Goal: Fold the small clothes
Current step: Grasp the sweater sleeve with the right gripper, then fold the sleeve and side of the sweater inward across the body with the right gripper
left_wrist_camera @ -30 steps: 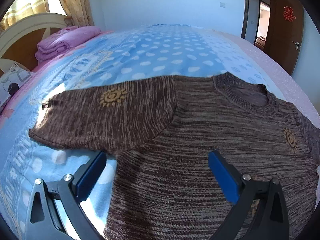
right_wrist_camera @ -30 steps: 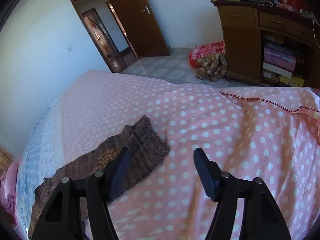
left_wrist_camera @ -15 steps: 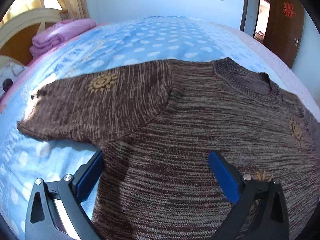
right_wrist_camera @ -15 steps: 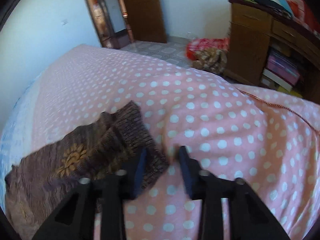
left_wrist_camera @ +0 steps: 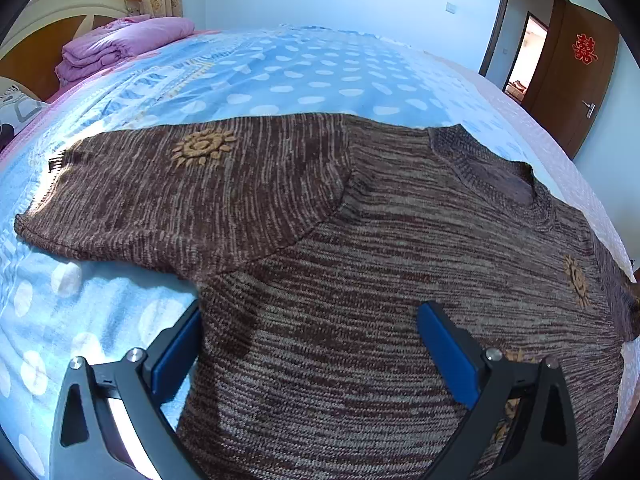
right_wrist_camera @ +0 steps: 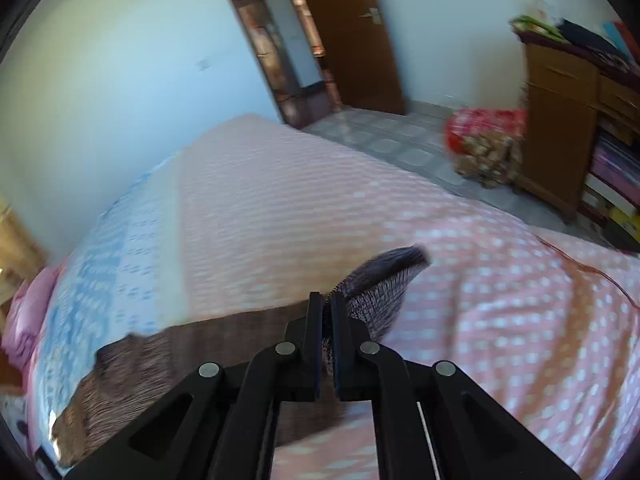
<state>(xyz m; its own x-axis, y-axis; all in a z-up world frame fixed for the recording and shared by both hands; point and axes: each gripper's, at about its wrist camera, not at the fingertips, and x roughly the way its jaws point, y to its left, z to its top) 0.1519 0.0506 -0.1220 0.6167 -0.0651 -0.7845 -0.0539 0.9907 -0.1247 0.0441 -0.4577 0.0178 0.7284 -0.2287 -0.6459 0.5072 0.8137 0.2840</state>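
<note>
A brown knitted sweater (left_wrist_camera: 360,272) with orange sun motifs lies flat on the bed, one sleeve (left_wrist_camera: 168,188) stretched out to the left. My left gripper (left_wrist_camera: 310,344) hovers open just above the sweater's body, its blue pads wide apart with nothing pinched. In the right wrist view my right gripper (right_wrist_camera: 327,312) is shut on the cuff of the other sleeve (right_wrist_camera: 380,280), which is lifted off the pink dotted bedspread (right_wrist_camera: 500,320) and sticks up past the fingertips. The sweater's body (right_wrist_camera: 160,368) trails to the lower left, blurred.
Blue dotted bedding (left_wrist_camera: 300,76) covers the far half of the bed; folded purple blankets (left_wrist_camera: 120,44) lie by the headboard. A wooden cabinet (right_wrist_camera: 568,128), a red and brown heap of cloth (right_wrist_camera: 484,144) on the floor and a brown door (right_wrist_camera: 352,32) stand beyond the bed's edge.
My right gripper closed on the sleeve cuff and lifted it off the bedspread while rolling. My left gripper stayed open over the sweater, barely shifting.
</note>
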